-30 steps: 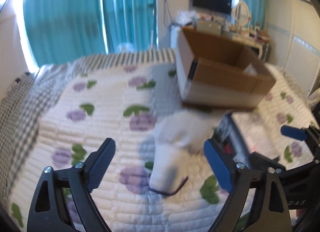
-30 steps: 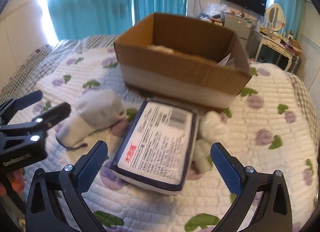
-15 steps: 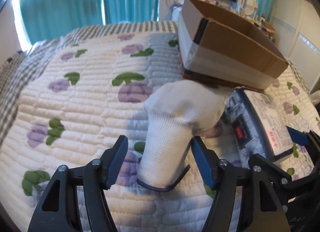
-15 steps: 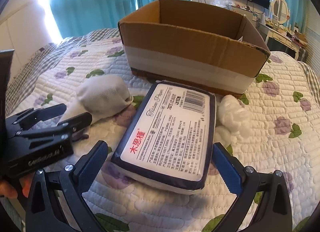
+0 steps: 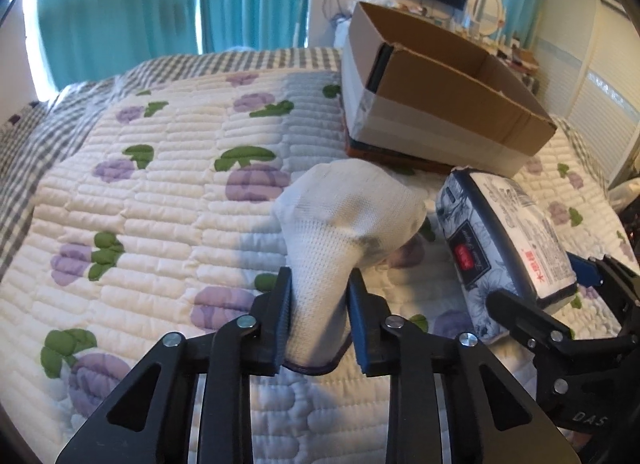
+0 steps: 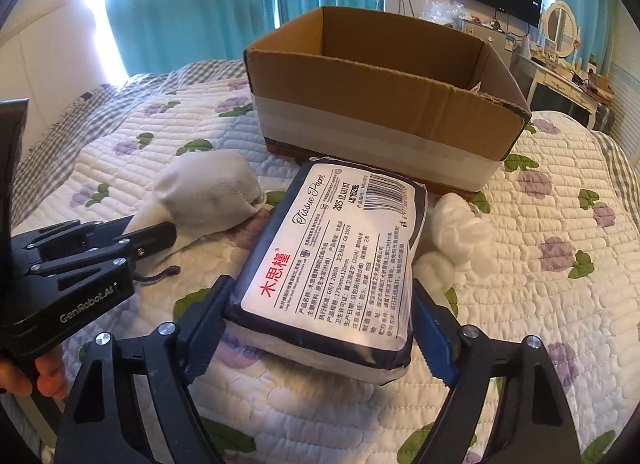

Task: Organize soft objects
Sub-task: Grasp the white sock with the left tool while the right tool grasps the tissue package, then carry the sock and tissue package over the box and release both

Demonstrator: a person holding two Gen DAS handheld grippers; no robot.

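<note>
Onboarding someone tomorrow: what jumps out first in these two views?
Each tool is clamped on something soft: the left tool on the cuff of a white sock, the right tool on the near end of a tissue paper pack. Both lie on the floral quilt, side by side. Just behind them sits an open cardboard box; white cotton wads lie right of the pack.
</note>
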